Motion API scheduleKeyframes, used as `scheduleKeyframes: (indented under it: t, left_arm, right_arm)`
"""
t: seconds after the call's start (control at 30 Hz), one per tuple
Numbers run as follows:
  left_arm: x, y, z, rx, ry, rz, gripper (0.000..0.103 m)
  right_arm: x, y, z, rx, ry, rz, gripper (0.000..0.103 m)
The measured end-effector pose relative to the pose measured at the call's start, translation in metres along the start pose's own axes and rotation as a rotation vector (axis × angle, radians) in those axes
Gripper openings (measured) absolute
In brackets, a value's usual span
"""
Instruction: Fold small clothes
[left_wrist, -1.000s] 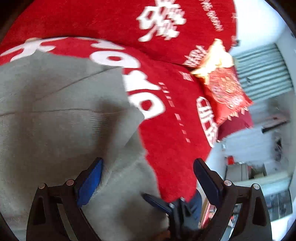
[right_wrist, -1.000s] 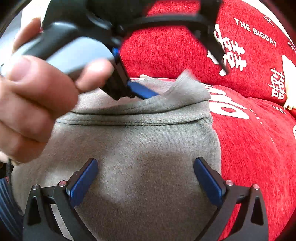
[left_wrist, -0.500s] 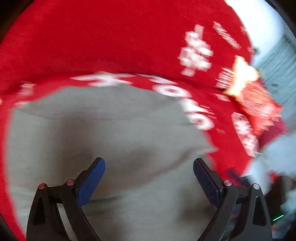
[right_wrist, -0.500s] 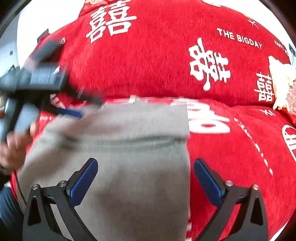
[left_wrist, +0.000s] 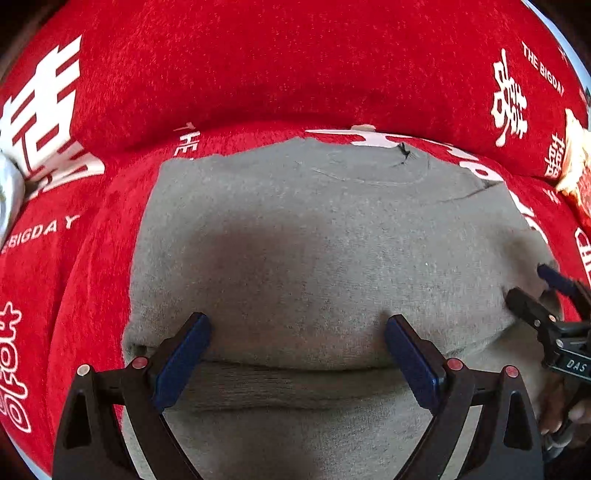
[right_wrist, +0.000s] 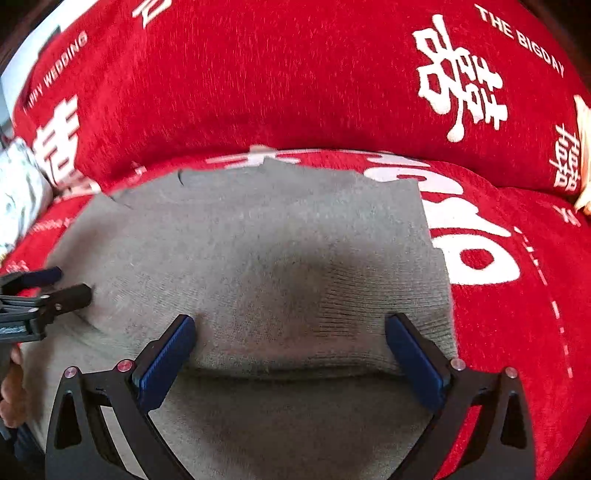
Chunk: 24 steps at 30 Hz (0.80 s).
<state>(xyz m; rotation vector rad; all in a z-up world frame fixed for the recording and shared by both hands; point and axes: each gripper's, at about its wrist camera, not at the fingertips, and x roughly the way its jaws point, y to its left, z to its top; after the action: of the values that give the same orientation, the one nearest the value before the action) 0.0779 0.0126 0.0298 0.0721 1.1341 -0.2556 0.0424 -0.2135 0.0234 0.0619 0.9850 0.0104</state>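
A grey knit sweater (left_wrist: 314, 240) lies flat on a red sofa seat, sides folded in, collar at the far end; it also shows in the right wrist view (right_wrist: 258, 251). My left gripper (left_wrist: 295, 332) is open and empty, low over the near hem ridge on the sweater's left part. My right gripper (right_wrist: 291, 332) is open and empty over the near hem on the sweater's right part. The right gripper also shows at the right edge of the left wrist view (left_wrist: 535, 291), and the left gripper at the left edge of the right wrist view (right_wrist: 59, 284).
The red sofa cover (left_wrist: 295, 74) with white lettering rises as a backrest behind the sweater. A red and gold cushion (left_wrist: 580, 166) sits at the far right. A pale patterned fabric (right_wrist: 14, 192) lies at the far left.
The left gripper let go of the sweater's edge and swung back to the near hem. The fold now lies flat. Both grippers sit side by side over the hem.
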Motion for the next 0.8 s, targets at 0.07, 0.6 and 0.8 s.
scheduleKeyframes:
  t: [0.07, 0.6, 0.8]
  left_arm:
    - [-0.005, -0.004, -0.001, 0.012, -0.010, 0.019, 0.097]
    - [-0.035, -0.035, -0.073, 0.077, -0.091, 0.090, 0.097]
    - [-0.052, -0.033, -0.109, 0.040, -0.114, 0.069, 0.097]
  right_arm:
    - [-0.004, 0.005, 0.001, -0.005, -0.005, -0.035, 0.103]
    - [-0.037, 0.039, -0.070, -0.083, -0.026, -0.037, 0.103]
    - [-0.055, 0.037, -0.097, -0.081, -0.058, -0.037, 0.103]
